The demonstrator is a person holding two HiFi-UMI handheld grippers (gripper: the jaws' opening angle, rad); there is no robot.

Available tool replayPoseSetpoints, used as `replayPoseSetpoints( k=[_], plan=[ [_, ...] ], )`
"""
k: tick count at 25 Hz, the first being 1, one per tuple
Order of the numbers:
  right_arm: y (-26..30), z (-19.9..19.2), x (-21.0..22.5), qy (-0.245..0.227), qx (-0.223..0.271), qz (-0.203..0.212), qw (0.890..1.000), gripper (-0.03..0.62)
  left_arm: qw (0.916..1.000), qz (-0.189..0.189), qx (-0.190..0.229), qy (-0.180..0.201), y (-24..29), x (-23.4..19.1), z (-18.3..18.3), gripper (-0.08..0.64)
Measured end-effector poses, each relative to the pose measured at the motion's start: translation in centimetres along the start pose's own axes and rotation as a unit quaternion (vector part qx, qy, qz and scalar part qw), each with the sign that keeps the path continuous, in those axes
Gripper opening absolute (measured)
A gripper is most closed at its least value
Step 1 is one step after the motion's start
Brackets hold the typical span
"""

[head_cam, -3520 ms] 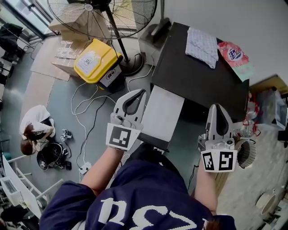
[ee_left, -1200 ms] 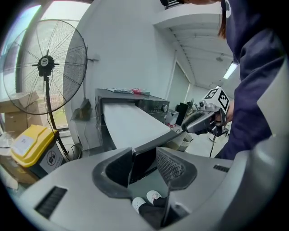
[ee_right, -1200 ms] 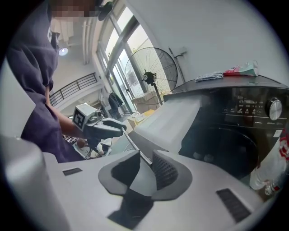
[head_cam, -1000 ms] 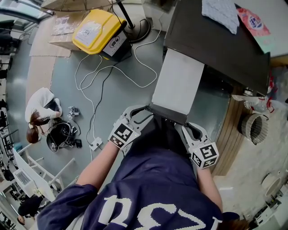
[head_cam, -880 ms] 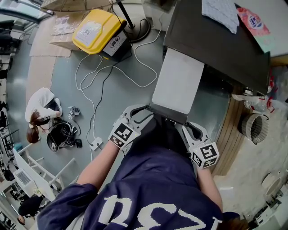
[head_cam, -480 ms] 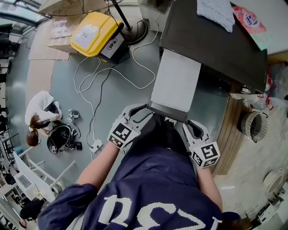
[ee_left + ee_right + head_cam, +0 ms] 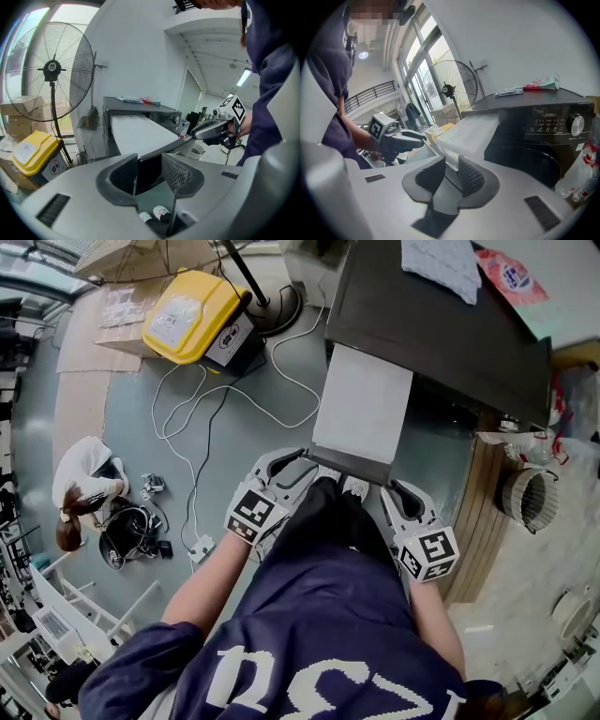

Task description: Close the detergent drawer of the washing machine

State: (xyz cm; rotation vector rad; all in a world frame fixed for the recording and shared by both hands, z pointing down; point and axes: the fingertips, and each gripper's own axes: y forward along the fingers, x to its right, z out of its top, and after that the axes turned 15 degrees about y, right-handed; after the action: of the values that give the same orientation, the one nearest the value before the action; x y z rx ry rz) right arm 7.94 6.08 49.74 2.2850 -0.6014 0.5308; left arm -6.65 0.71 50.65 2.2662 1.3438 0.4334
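Note:
The black washing machine (image 7: pixel 441 324) has its long white detergent drawer (image 7: pixel 361 413) pulled far out toward me. The drawer's dark front panel (image 7: pixel 352 472) lies between my two grippers. My left gripper (image 7: pixel 305 465) is at the panel's left end. In the left gripper view the dark panel (image 7: pixel 149 171) fills the gap between the left gripper (image 7: pixel 150 171) pads. My right gripper (image 7: pixel 398 488) is at the panel's right end. In the right gripper view the right gripper (image 7: pixel 451 171) has narrow jaws closed on the panel's thin edge. The control panel and dial (image 7: pixel 576 124) show there.
A yellow bin (image 7: pixel 192 317), a fan base (image 7: pixel 272 301) and cables (image 7: pixel 206 418) with a power strip (image 7: pixel 199 549) are on the floor at left. A person (image 7: pixel 84 493) crouches there. A wicker basket (image 7: pixel 523 493) stands at right. A cloth (image 7: pixel 441 263) and a pouch (image 7: pixel 511 277) lie on the machine.
Earlier both grippers hung apart from the drawer on either side of it. Over the last second they have stayed on the front panel and edged slightly toward the machine.

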Motion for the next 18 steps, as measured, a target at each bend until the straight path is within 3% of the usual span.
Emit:
replayPoseSetpoints(
  k=[18],
  plan=[
    [1.8,2.3,2.1,0.001,-0.003,-0.008,1.000,0.101,0.9999,0.002,-0.008,0.012,2.4,-2.3,1.2,0.173]
  ],
)
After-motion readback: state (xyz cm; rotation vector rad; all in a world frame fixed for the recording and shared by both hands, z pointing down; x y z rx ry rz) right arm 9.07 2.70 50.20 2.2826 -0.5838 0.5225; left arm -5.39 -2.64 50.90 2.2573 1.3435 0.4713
